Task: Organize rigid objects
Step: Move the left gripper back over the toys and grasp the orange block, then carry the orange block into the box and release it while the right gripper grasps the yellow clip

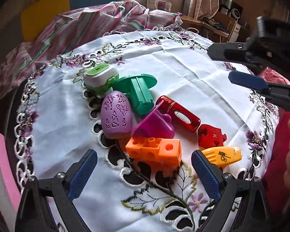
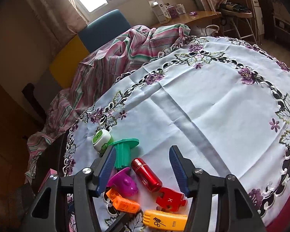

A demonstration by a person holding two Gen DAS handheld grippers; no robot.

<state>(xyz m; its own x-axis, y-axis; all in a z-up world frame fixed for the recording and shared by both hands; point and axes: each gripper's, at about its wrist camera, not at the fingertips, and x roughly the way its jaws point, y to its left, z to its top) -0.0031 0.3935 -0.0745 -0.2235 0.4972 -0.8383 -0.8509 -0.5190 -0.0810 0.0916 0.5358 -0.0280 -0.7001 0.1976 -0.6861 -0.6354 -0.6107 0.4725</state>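
Toys: 8 total, 1 each, bunched on white embroidered cloth (image 1: 164, 61) near its left-front edge. Landmark = orange block (image 1: 154, 151).

- orange block, studs on top, round hole in end face, sits between left gripper (image 1: 145, 174) fingers' line of sight but not touched.
- magenta funnel (image 1: 154, 125) just behind block, touching it.
- lilac egg (image 1: 116, 115) w/ cut-out patterns, behind-left of block, beside funnel.
- green flanged piece (image 1: 139, 90) behind egg, farther back from block.
- white/green case (image 1: 100, 77) farthest back-left of block, touching green piece.
- red cylinder (image 1: 178, 114) w/ oval slot, behind-right of block, against funnel.
- red puzzle piece (image 1: 210, 136) marked "K", right of block, apart from it.
- yellow toy (image 1: 222, 155) w/ black print, right of block, just in front of puzzle piece, near left gripper's right finger.

Left gripper: jaws wide, holding nothing, low over cloth in front of block.
Right gripper (image 2: 143, 169): jaws wide, nothing held; in right wrist view red cylinder and funnel show between its fingers, contact not seen. In left view it hangs above cloth, well right of block.

Also: 1 striped pink/green sheet (image 2: 125, 46) behind cloth, 1 pink box edge (image 1: 3, 164) left of block.
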